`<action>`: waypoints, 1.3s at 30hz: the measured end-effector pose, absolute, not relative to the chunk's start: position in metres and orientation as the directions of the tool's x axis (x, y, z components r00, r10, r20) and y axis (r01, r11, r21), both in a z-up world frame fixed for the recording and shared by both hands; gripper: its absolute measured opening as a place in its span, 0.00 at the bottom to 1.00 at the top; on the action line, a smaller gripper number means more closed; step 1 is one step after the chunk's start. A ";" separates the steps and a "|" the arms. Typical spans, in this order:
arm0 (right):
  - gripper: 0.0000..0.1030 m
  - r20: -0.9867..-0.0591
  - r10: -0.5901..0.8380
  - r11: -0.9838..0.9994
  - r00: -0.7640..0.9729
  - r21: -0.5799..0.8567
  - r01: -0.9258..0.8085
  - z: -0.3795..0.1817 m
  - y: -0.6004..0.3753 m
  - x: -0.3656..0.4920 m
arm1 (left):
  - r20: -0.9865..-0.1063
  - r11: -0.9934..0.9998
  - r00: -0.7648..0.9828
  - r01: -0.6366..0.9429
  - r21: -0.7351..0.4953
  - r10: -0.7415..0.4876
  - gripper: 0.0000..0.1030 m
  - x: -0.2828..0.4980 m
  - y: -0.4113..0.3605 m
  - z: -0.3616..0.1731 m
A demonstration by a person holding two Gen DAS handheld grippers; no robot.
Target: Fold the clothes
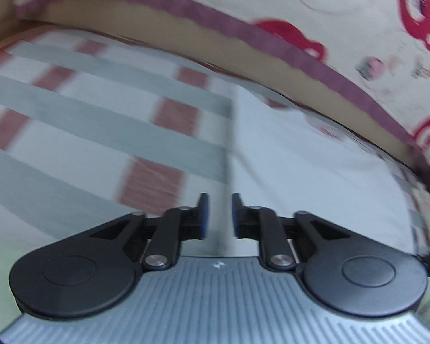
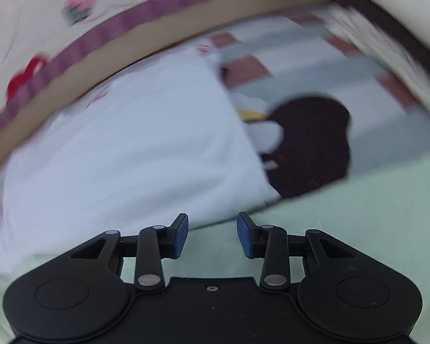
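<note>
A white garment (image 2: 134,149) lies folded on the bed, with a dark brown and white cartoon print (image 2: 309,146) showing at its right side. In the left wrist view the same white garment (image 1: 315,166) fills the right half, its straight left edge running down toward the fingers. My left gripper (image 1: 220,213) hovers open over that edge, nothing between its blue pads. My right gripper (image 2: 212,235) is open too, just short of the garment's near edge, above a pale green sheet (image 2: 358,215). Both views are motion-blurred.
The bed carries a grey, white and reddish checked cover (image 1: 100,120). A cream quilt with red prints and a purple border (image 1: 272,43) hangs along the far side, over a tan band. That quilt (image 2: 86,28) also arches across the right wrist view.
</note>
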State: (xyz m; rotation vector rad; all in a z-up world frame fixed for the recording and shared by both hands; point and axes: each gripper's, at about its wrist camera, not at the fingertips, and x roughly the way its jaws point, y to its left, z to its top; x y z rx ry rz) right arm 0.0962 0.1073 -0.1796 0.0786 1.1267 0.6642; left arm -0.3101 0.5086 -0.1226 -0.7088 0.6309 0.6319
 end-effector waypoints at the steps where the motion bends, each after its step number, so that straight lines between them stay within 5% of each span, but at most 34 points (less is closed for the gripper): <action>1: 0.44 -0.801 0.547 0.808 0.244 0.429 -0.405 -0.182 0.102 0.099 | -0.704 0.603 0.658 -0.684 -0.411 0.267 0.35 -0.304 0.505 -0.126; 7: 0.56 -0.703 0.657 0.753 0.272 0.596 -0.279 -0.200 0.088 0.105 | -0.706 0.440 0.708 -0.643 -0.627 0.029 0.43 -0.289 0.499 -0.164; 10: 0.58 -0.624 0.694 0.720 0.360 0.615 -0.321 -0.211 0.095 0.100 | -0.700 0.359 0.714 -0.662 -0.658 0.034 0.46 -0.292 0.499 -0.174; 11: 0.49 -0.600 0.712 0.701 0.364 0.628 -0.337 -0.212 0.098 0.101 | -0.699 0.336 0.714 -0.669 -0.663 0.043 0.47 -0.293 0.498 -0.177; 13: 0.10 -0.551 0.746 0.665 0.375 0.647 -0.373 -0.211 0.101 0.103 | -0.697 0.289 0.714 -0.681 -0.672 0.062 0.47 -0.295 0.498 -0.183; 18: 0.04 -0.424 0.790 0.608 0.444 0.636 -0.475 -0.166 0.083 0.111 | -0.695 0.170 0.711 -0.702 -0.691 0.108 0.50 -0.300 0.496 -0.196; 21: 0.04 -0.485 0.759 0.651 0.434 0.588 -0.480 -0.174 0.086 0.113 | -0.697 0.119 0.704 -0.710 -0.694 0.140 0.51 -0.302 0.494 -0.202; 26: 0.18 -0.554 0.729 0.684 0.402 0.609 -0.400 -0.197 0.083 0.107 | -0.704 0.203 0.673 -0.740 -0.642 0.227 0.55 -0.288 0.483 -0.194; 27: 0.21 -0.566 0.722 0.691 0.397 0.616 -0.378 -0.200 0.081 0.107 | -0.704 0.218 0.667 -0.745 -0.630 0.245 0.45 -0.285 0.481 -0.193; 29: 0.51 -0.577 0.721 0.691 0.384 0.648 -0.322 -0.207 0.075 0.106 | -0.703 0.249 0.654 -0.756 -0.605 0.280 0.04 -0.280 0.476 -0.190; 35: 0.67 -0.500 0.757 0.642 0.422 0.690 -0.334 -0.223 0.093 0.109 | -0.645 0.452 0.635 -0.766 -0.457 0.425 0.04 -0.263 0.461 -0.150; 36: 0.65 -0.497 0.758 0.643 0.422 0.678 -0.356 -0.221 0.102 0.114 | -0.639 0.465 0.637 -0.764 -0.448 0.431 0.04 -0.261 0.461 -0.146; 37: 0.31 -0.504 0.761 0.642 0.409 0.678 -0.358 -0.218 0.109 0.121 | -0.636 0.467 0.641 -0.760 -0.451 0.429 0.04 -0.260 0.461 -0.143; 38: 0.14 -0.511 0.763 0.641 0.395 0.678 -0.361 -0.215 0.117 0.128 | -0.632 0.468 0.648 -0.755 -0.458 0.425 0.04 -0.262 0.462 -0.139; 39: 0.14 -0.502 0.770 0.632 0.393 0.686 -0.362 -0.210 0.120 0.133 | -0.629 0.466 0.653 -0.751 -0.467 0.422 0.04 -0.265 0.462 -0.135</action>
